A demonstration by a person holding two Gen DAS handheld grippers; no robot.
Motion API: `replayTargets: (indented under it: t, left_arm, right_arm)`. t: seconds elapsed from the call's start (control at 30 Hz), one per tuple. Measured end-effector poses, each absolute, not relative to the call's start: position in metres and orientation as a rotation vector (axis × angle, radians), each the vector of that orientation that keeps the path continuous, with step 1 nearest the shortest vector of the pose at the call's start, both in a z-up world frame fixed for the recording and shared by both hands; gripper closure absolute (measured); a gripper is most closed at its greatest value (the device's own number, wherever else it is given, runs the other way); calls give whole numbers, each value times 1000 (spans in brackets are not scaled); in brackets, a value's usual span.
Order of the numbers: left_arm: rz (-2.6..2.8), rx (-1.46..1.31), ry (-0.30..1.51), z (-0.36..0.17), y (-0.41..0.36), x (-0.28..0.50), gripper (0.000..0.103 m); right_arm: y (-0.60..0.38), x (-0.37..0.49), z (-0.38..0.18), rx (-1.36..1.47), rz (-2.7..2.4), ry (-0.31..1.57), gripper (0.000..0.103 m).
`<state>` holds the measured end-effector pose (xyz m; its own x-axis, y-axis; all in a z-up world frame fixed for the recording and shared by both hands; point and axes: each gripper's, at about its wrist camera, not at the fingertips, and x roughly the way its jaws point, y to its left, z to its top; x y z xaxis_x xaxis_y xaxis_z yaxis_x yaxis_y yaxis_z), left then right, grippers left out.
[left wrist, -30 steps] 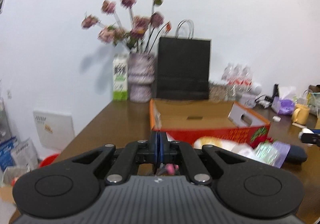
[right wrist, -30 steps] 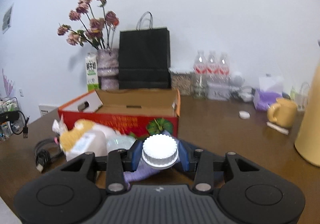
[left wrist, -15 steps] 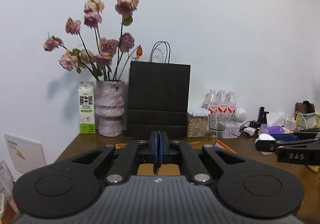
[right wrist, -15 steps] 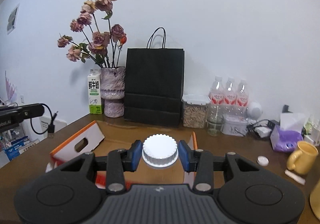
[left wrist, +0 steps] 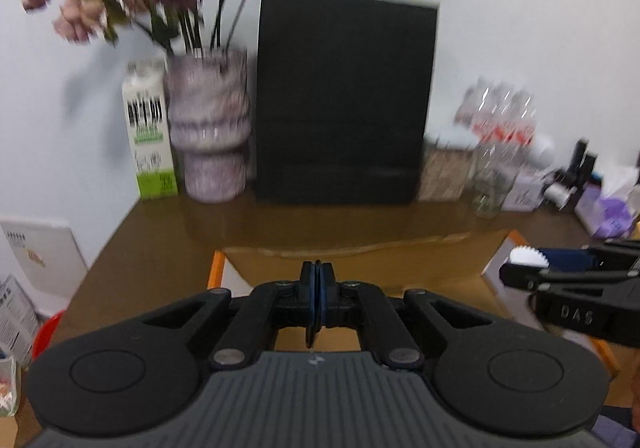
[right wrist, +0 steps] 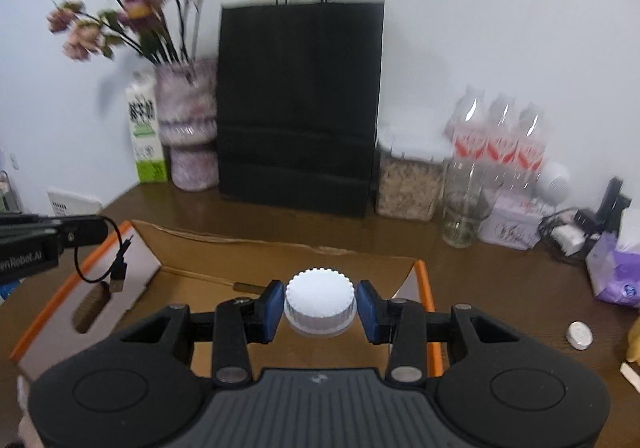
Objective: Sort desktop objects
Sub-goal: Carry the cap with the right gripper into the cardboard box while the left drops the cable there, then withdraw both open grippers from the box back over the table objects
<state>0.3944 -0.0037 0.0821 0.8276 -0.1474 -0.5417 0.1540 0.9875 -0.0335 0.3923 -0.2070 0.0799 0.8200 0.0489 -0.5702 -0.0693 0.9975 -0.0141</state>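
Over an open cardboard box [right wrist: 280, 280], the right gripper [right wrist: 320, 310] clamps a white ribbed cap [right wrist: 319, 302]. At its nine o'clock, the left gripper [left wrist: 317, 296] is closed on a black cable [right wrist: 108, 260] dangling above the box flap. Lower both well inside the walls before letting go.

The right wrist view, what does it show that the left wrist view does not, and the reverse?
Only the right wrist view shows the white ribbed cap head-on between the right gripper's blue pads, the cable with a USB plug hanging from the left gripper, and a small silver disc on the table. Only the left wrist view shows the left gripper with its jaws shut, and a red thing low beside the table. Both show the open cardboard box, the black paper bag, the vase of flowers and the milk carton.
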Motion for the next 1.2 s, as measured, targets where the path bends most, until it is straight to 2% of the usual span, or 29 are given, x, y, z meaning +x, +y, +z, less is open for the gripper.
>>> replayTargets:
  t: [0.23,0.5,0.53,0.57,0.6,0.63,0.67,0.7,0.73,0.77,0.8,0.87,1.1,1.2]
  left_arm:
    - [-127,15,763,43,1,430,100]
    - [-111,19,864,25,-2,444,99]
    - [-112,21,874,23,-2,444,98]
    - [-110,22,880,23,-3,445,97]
    - [-106,24,885,22,-3,445,89]
    - [-106,26,887,22,-3,445,82]
    - [-107,27,888,22,-4,444,67]
    - [-129,27,883,22,-5,443,59]
    - [-142,31,870,24,-7,441,54]
    - [-148,36,849,26,-9,438,44]
    - [-154,45,823,29,-11,434,25]
    - [-149,69,771,37,-15,427,1]
    - [-161,63,649,62,-14,403,0]
    - [-154,48,598,72,-9,389,0]
  right_arm:
    - [-210,435,53,-39,68,743,64]
    - [-211,451,34,-60,81,840,64]
    - [-211,452,32,-64,82,851,62]
    - [-211,453,30,-64,83,861,52]
    - [-212,453,28,-61,86,867,43]
    - [-212,453,26,-59,91,870,25]
    - [-212,453,25,-62,96,867,17]
    - [-211,451,24,-70,102,861,17]
    - [-211,449,23,-71,107,858,17]
    - [-211,448,24,-67,112,851,16]
    - [-212,447,26,-66,115,841,14]
    - [-212,442,29,-68,119,818,10]
    - [-219,418,49,-52,122,750,8]
    - [-224,399,62,-45,135,704,4]
